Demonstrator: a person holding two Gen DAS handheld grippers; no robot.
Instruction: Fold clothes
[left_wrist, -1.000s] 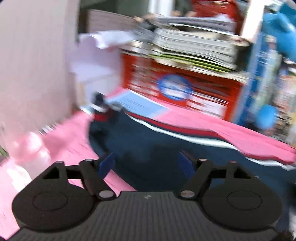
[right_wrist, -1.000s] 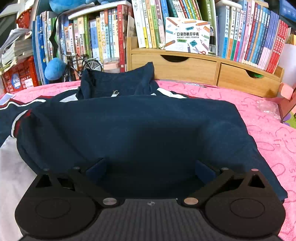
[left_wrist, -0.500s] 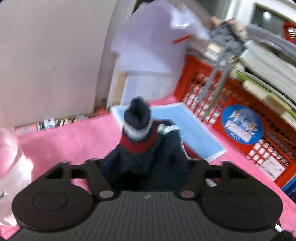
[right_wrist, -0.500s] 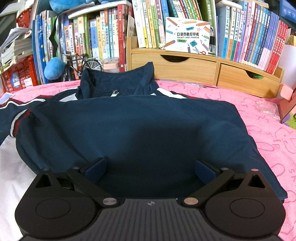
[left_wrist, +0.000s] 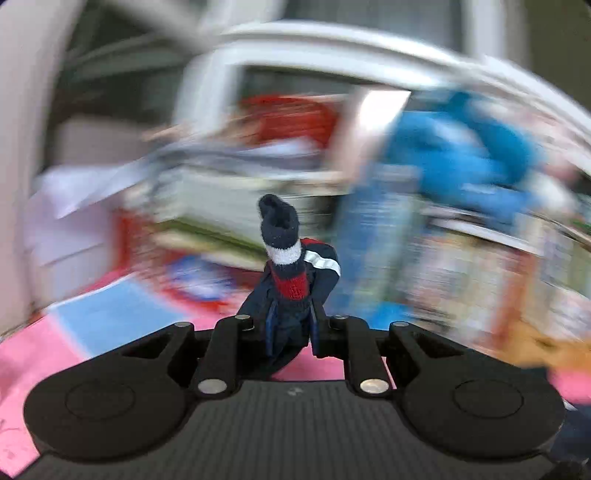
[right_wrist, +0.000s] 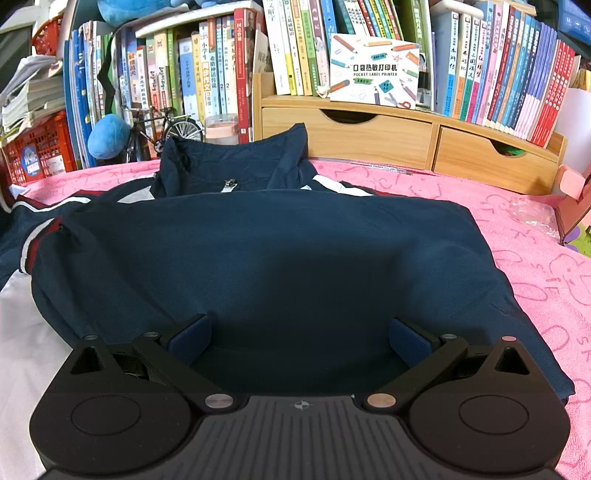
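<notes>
Pink terry cloth (right_wrist: 524, 236) with a faint doodle print covers the tabletop, packed bookshelf behind. Left tongs (left_wrist: 290, 332) clenched on the cuff (left_wrist: 284, 254) of a sleeve: ribbed knit, navy tip, white band, red band, sticking up between the blue pads, smooth navy sleeve fabric with a white stripe bunched just behind it. Everything past the cuff in the left view is motion-blurred; only red, blue and white smears and pink cloth low down.

Right tongs (right_wrist: 299, 334) released, pads spread wide, hovering low over the near edge of the jacket (right_wrist: 280, 266); contact with the fabric can't be told. Jacket is matte navy, lies flat on the pink cloth, body folded into a broad rounded slab, collar standing up at the far side with a small zipper pull. Red and white stripes run along the left sleeve, which trails off frame left. White fabric (right_wrist: 22, 325) lies at the jacket's left edge. Beyond: wooden drawer unit (right_wrist: 406, 136) with scooped handles, upright books, a model bicycle (right_wrist: 162, 129), a blue plush (right_wrist: 109, 136), a red lattice crate (right_wrist: 37, 147).
</notes>
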